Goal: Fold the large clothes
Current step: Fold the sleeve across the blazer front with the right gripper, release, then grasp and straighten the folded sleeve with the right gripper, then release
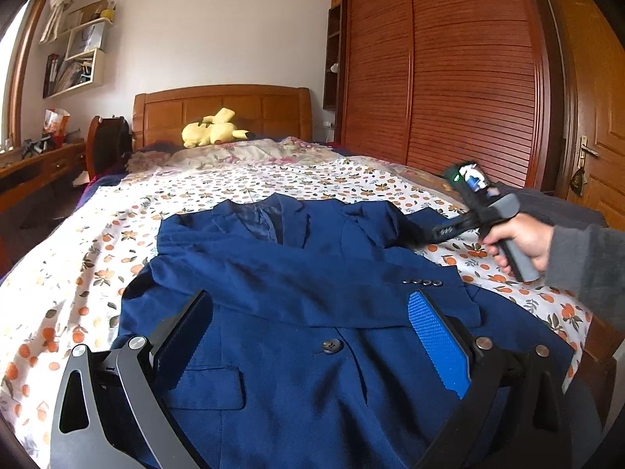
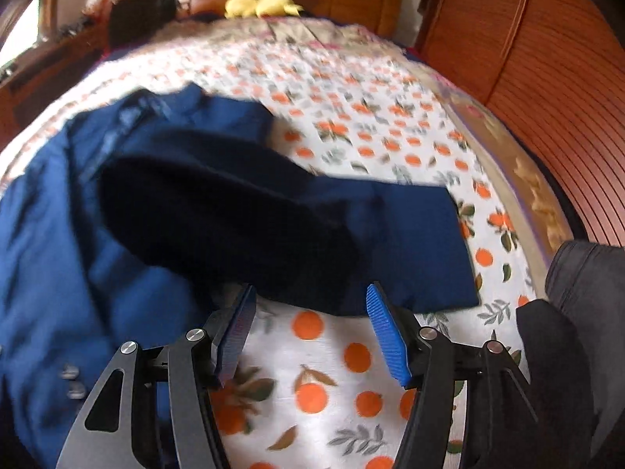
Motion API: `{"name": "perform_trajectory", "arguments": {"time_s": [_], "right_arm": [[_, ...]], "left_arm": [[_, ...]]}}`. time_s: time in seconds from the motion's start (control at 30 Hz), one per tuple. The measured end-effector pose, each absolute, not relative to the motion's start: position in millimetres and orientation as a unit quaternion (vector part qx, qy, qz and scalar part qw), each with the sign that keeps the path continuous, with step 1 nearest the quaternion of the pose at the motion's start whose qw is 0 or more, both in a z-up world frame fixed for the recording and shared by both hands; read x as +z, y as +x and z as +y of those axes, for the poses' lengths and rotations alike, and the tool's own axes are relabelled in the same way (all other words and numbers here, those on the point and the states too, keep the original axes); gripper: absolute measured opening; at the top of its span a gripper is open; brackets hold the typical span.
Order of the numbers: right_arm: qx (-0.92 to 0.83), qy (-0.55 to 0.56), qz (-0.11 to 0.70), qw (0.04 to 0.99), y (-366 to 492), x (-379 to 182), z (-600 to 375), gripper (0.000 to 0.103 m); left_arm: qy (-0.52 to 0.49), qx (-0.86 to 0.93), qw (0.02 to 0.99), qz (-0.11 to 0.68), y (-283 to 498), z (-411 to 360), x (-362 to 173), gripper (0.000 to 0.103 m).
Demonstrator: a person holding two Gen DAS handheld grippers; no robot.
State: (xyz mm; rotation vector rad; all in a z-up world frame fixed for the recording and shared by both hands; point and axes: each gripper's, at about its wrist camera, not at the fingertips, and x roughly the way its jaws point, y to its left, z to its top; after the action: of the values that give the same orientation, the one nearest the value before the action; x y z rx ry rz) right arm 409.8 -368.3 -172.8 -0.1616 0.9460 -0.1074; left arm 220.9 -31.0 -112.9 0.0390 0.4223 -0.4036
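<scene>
A navy blue suit jacket lies face up on the bed, collar toward the headboard, one sleeve folded across its chest. My left gripper is open, just above the jacket's lower front near a button. My right gripper is open over the bedsheet at the jacket's right sleeve, which lies out to the side. The right gripper also shows in the left wrist view, at the jacket's right shoulder, held by a hand.
The bed has an orange-print sheet. A yellow plush toy lies by the wooden headboard. A wooden wardrobe stands on the right, a desk on the left. Dark clothing lies at the bed's right edge.
</scene>
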Motion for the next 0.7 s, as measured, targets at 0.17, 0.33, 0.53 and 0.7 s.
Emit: {"name": "perform_trajectory", "arguments": {"time_s": [0.17, 0.33, 0.53, 0.7], "right_arm": [[-0.075, -0.075, 0.473, 0.874, 424.9, -192.5, -386.9, 0.057], [-0.074, -0.055, 0.473, 0.876, 433.0, -193.3, -393.9, 0.036], [-0.068, -0.063, 0.477, 0.874, 436.1, -193.2, -383.1, 0.002], [-0.066, -0.053, 0.432, 0.898, 422.0, -159.1, -379.5, 0.001]], "left_arm": [[0.022, -0.197, 0.958, 0.209, 218.0, -25.9, -112.4, 0.101], [0.020, -0.195, 0.957, 0.215, 220.3, -23.5, -115.2, 0.101], [0.027, -0.193, 0.957, 0.217, 219.2, -26.3, -116.0, 0.101], [0.035, -0.188, 0.957, 0.216, 212.6, -26.6, -114.8, 0.101]]}}
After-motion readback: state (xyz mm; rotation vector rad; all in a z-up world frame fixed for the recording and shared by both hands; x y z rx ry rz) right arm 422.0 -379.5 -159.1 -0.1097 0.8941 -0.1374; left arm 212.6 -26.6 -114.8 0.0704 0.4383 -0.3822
